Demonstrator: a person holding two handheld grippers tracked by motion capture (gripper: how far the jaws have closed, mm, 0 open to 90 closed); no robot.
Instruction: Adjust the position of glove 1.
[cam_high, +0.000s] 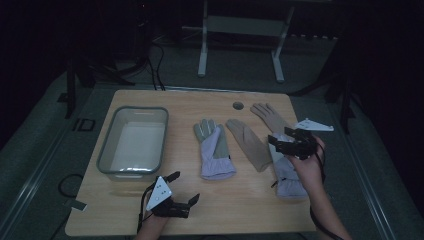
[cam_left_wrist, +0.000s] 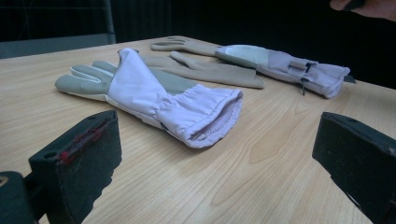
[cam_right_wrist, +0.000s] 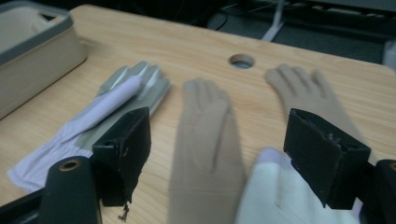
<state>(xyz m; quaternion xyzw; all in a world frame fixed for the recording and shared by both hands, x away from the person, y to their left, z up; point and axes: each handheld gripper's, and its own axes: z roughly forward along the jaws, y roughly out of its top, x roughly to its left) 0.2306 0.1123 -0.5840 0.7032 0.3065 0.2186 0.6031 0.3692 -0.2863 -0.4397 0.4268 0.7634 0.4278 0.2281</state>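
Lilac-grey glove (cam_high: 289, 176), flat, beneath right tongs (cam_high: 286, 141)

- The table (cam_left_wrist: 261, 168) under my claws is pale wood with a visible grain, smooth and faintly sheened.
- The lilac glove (cam_left_wrist: 159, 100) is thin matt cloth, gathered and ribbed at the cuff, with a grey, smoother-looking palm.
- The tan glove (cam_right_wrist: 205, 135) looks like soft, matt, knit-like fabric.
- The bin (cam_high: 134, 142) is smooth plastic, pale and cloudy, with a grey rim.
- My left claw (cam_left_wrist: 219, 158) has matt black jaws with rough, scuffed pads.
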